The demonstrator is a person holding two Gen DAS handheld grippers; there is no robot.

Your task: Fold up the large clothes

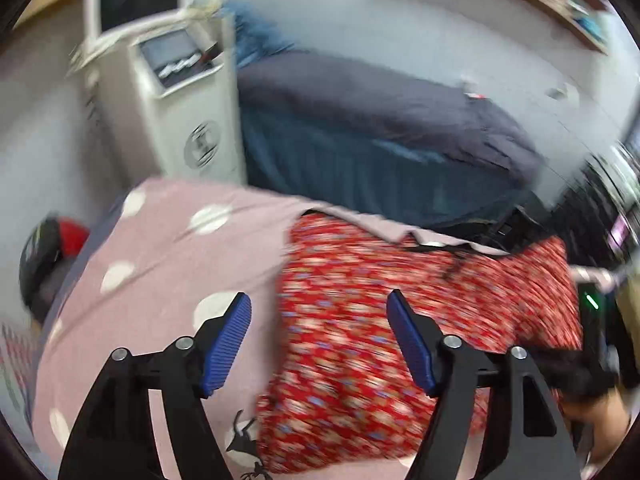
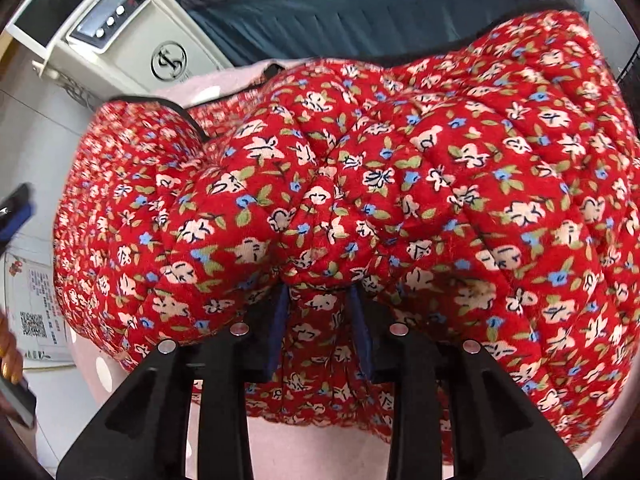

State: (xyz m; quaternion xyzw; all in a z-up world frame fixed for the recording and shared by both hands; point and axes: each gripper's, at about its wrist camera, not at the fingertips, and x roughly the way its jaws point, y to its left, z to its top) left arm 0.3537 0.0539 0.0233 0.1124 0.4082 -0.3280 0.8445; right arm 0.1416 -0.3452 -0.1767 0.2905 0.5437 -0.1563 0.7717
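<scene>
Garment (image 2: 400, 168) — red, quilted, flowered — lies bunched on a pink dotted sheet (image 1: 160, 248), with a white machine (image 1: 180, 120) and a dark bed (image 1: 380, 120) behind it. Left gripper (image 1: 320, 336) hangs above the garment's left edge with its jaws wide apart and nothing between them, the left pad (image 1: 226, 344) over the sheet and the right one over red cloth. Right gripper (image 2: 320, 328) is down in the garment — its jaws narrow, pinching a fold of the cloth between the blue pads (image 2: 362, 332).
</scene>
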